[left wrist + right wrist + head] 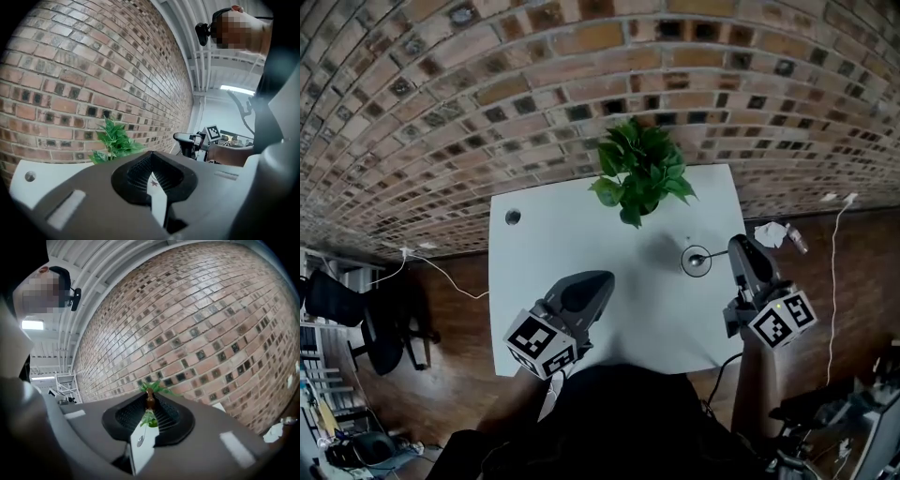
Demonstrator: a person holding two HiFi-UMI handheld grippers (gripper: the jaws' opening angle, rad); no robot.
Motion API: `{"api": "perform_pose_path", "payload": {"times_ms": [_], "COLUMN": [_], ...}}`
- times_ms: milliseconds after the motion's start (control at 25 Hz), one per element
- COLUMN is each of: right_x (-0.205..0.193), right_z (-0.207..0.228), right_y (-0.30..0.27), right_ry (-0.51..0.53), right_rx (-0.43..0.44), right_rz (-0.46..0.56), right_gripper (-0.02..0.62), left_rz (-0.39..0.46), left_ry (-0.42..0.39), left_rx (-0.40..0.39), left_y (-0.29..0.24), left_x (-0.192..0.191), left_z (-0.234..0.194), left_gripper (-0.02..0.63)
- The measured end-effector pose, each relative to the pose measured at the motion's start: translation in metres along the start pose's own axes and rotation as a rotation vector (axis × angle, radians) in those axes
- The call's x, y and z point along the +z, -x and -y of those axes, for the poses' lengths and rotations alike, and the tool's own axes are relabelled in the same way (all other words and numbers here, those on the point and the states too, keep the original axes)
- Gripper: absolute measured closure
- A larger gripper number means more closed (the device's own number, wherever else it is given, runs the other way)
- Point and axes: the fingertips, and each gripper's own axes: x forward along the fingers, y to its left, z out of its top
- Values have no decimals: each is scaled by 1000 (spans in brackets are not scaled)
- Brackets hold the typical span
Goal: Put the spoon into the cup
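A clear stemmed glass cup (696, 261) stands near the right edge of the white table (544, 281). A thin dark bar (718, 251) runs from its rim towards my right gripper (738, 242); I cannot tell whether it is the spoon. In the right gripper view the cup (149, 420) shows through the narrow gap of the right gripper (150, 397), with a brown piece (150, 402) just above it. Nothing is clearly pinched there. My left gripper (602, 278) hovers over the table's front middle. In its own view the left gripper (153, 161) shows a thin slit with nothing in it.
A leafy green plant (642, 173) stands at the table's back edge against the brick wall. A round cable hole (513, 217) sits in the back left corner. Crumpled paper (772, 232) and a white cable lie on the floor at the right, an office chair (356, 309) at the left.
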Motion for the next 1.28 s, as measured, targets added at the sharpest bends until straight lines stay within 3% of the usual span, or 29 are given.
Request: {"api": "perform_pose_path", "payload": {"times_ms": [720,1280], "right_x": [-42,-94], "right_z": [56,67], "right_y": [1,-12], "right_ry": [-84,-61], "right_rx": [-39,-14], "right_rz": [-50,-136], "right_gripper": [540,540], "left_rz": [-47,-90], "left_ry": [26,45], "left_rx": [2,21], "left_y": [-39,-51], "left_x": [-36,-54], "left_z": [10,13], "left_gripper": [612,612]}}
